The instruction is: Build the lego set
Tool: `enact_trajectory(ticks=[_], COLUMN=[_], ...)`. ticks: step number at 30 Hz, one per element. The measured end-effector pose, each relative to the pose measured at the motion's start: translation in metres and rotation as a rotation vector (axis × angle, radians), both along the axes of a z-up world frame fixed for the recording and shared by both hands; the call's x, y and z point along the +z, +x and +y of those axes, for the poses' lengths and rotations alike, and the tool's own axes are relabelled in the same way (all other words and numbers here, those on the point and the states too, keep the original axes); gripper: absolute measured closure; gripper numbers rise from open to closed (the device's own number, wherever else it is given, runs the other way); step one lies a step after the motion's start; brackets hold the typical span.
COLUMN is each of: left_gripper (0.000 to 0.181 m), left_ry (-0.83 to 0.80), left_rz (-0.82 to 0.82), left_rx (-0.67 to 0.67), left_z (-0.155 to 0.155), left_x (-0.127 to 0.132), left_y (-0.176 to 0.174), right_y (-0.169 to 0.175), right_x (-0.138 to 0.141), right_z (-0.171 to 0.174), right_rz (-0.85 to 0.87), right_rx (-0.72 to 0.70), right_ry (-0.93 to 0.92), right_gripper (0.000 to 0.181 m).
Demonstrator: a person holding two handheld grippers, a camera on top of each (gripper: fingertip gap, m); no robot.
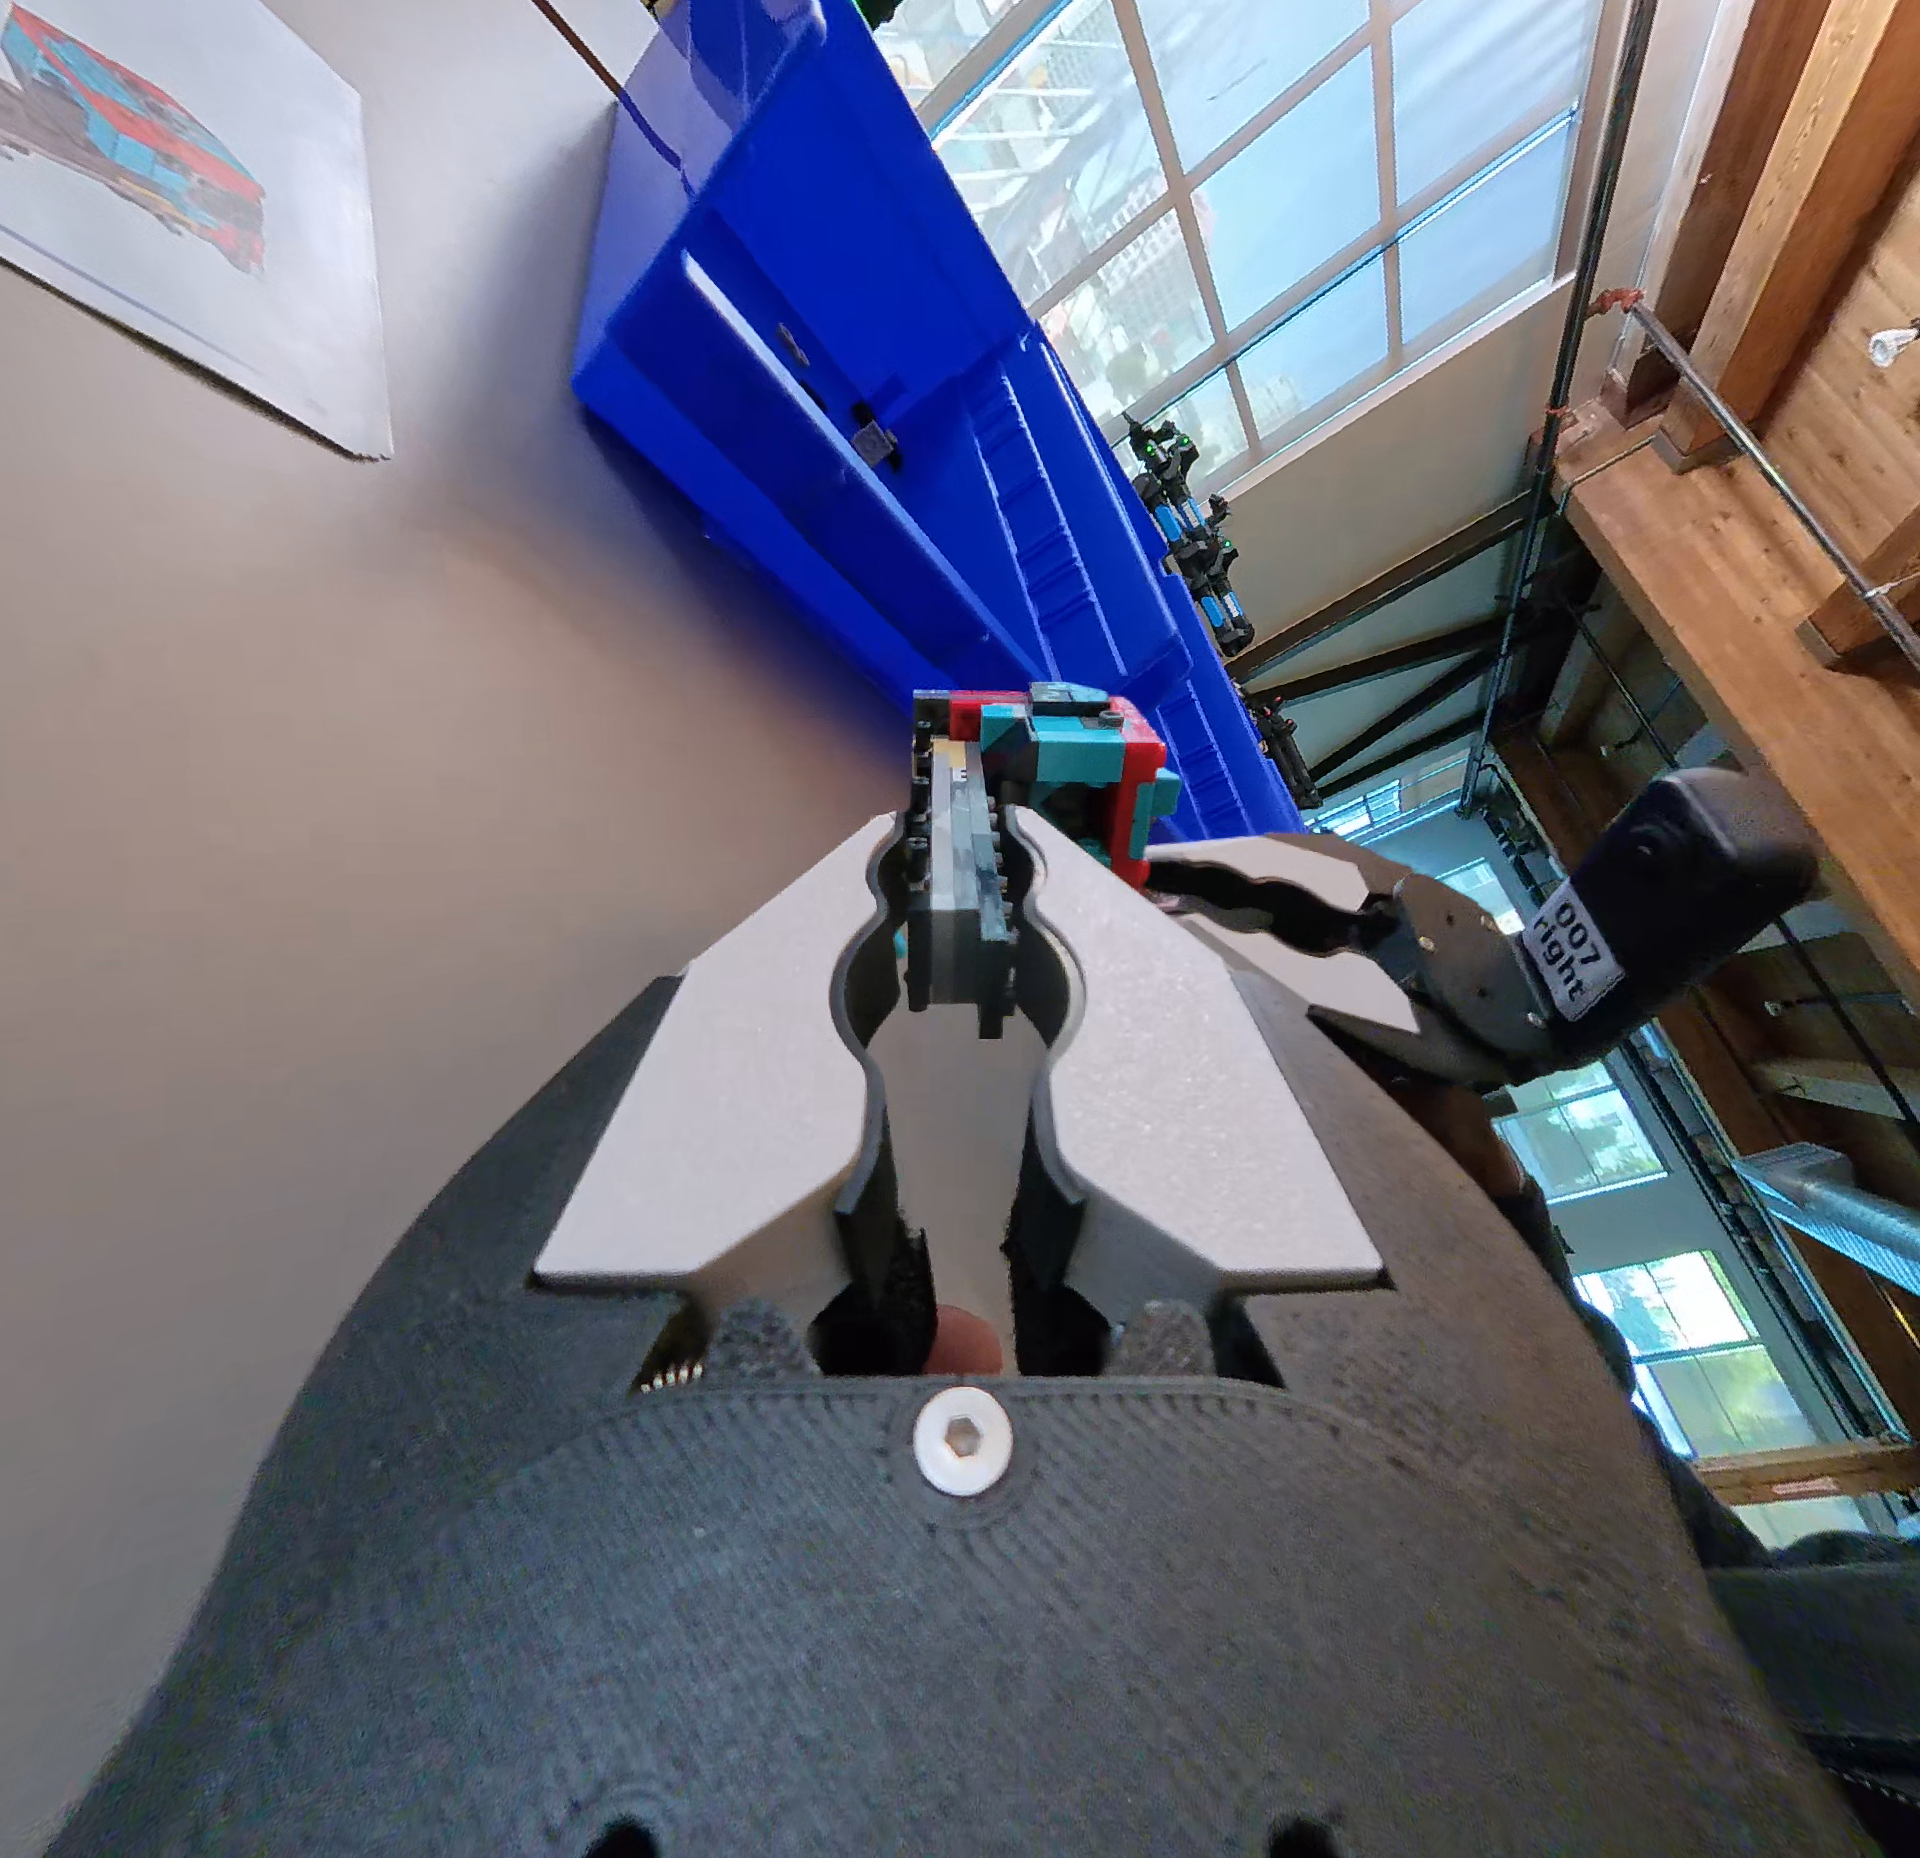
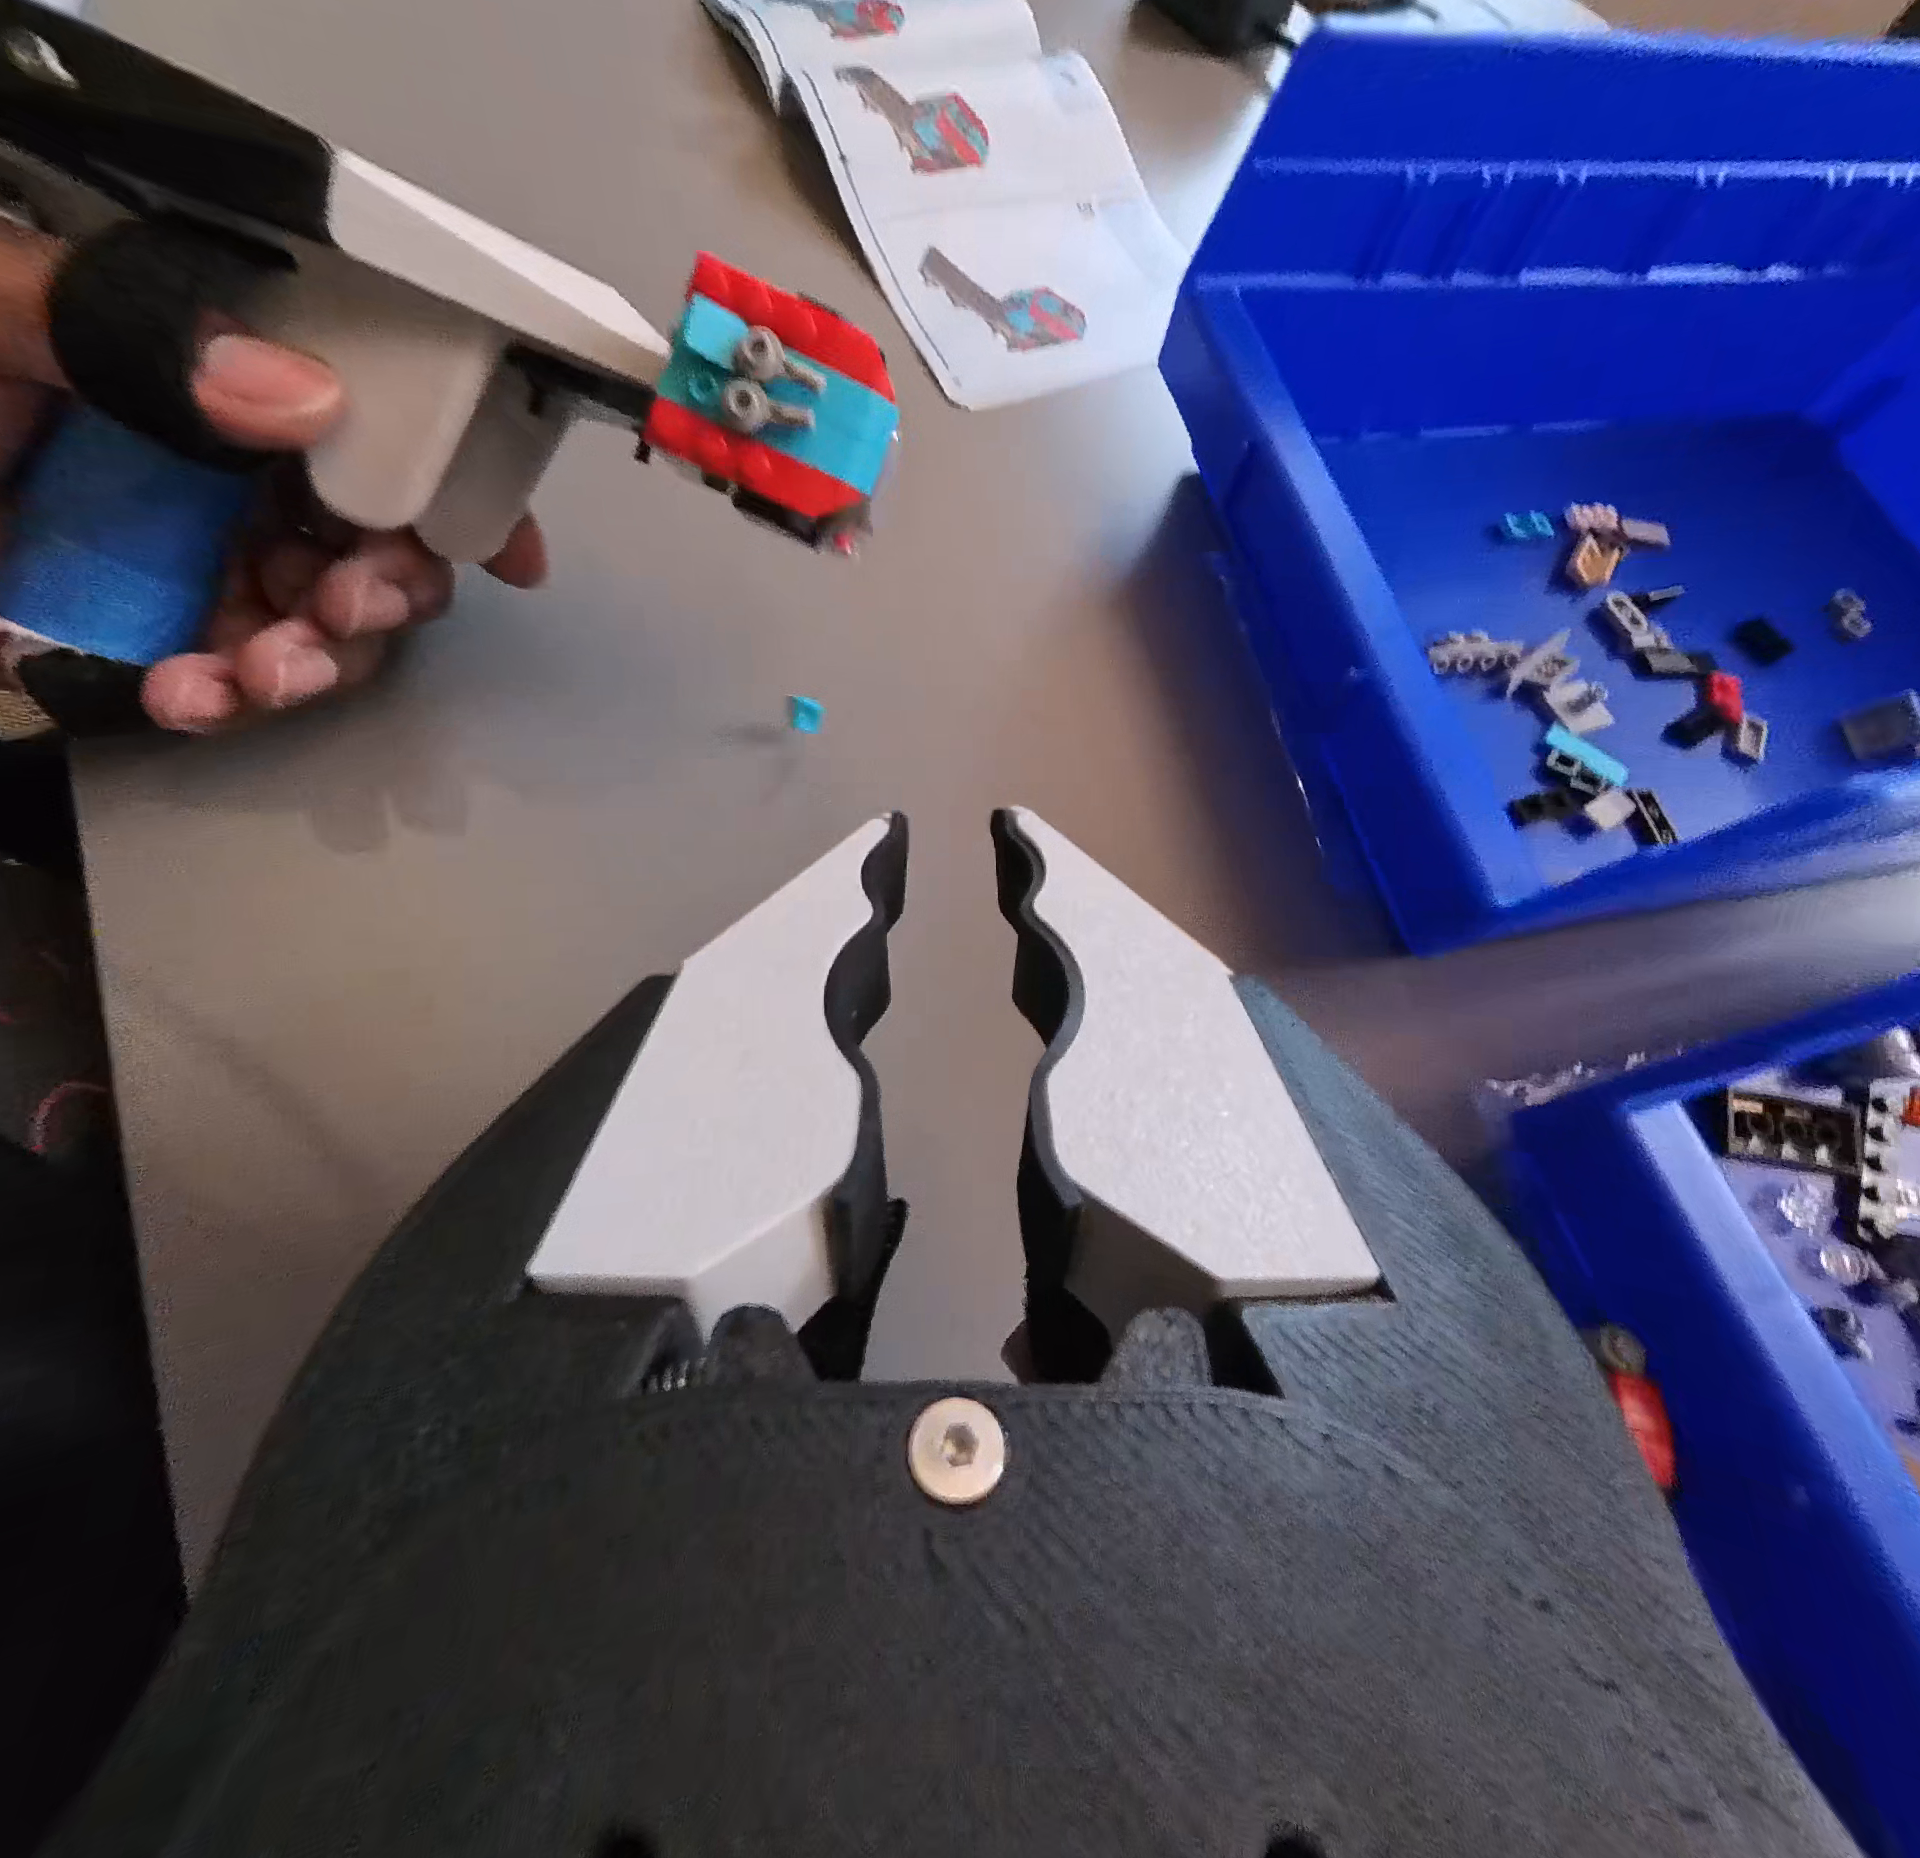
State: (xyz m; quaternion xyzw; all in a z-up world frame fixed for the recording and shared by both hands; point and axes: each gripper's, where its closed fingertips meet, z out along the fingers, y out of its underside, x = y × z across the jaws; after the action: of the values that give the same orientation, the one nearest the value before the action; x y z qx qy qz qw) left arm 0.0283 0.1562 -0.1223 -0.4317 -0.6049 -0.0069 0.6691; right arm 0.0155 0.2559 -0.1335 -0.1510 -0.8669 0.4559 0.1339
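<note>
My left gripper (image 1: 951, 837) is shut on the grey and black base of a partly built lego model (image 1: 1049, 769) with a red and teal cab, held above the table. In the right wrist view the left gripper (image 2: 649, 395) holds the model (image 2: 774, 411) at the upper left; two grey stud pieces stick up on the cab's top. My right gripper (image 2: 948, 821) is slightly open and empty, low over the table, to the right of the model. It also shows in the left wrist view (image 1: 1164, 878), right beside the model. A small teal piece (image 2: 804, 712) lies on the table ahead of it.
An open instruction booklet (image 2: 966, 177) lies at the far side of the grey table (image 2: 520, 925); it also shows as a page (image 1: 208, 208). A blue bin (image 2: 1351, 665) with several loose pieces stands right, a second bin (image 2: 1714, 1496) nearer. Blue bins (image 1: 790, 354) stand beyond the model. The tips of one gripper are about 11 cm away from the tips of the other.
</note>
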Motion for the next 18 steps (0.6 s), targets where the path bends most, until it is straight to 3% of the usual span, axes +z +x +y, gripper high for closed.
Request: enact_trajectory(ticks=[6,18], left_gripper=[0.166,0.167], left_ry=[0.062,0.040], left_rz=[-0.029,-0.034], left_rx=[0.062,0.144], left_z=[-0.018,-0.055], left_x=[-0.001,-0.003], left_y=[-0.003,0.002], right_y=[0.008,0.033], right_x=[-0.011,-0.026], right_z=[-0.012,-0.095], right_rz=[-0.050,-0.070], right_rx=[0.011,0.216], right_ry=[-0.007,0.039], right_gripper=[0.166,0.168])
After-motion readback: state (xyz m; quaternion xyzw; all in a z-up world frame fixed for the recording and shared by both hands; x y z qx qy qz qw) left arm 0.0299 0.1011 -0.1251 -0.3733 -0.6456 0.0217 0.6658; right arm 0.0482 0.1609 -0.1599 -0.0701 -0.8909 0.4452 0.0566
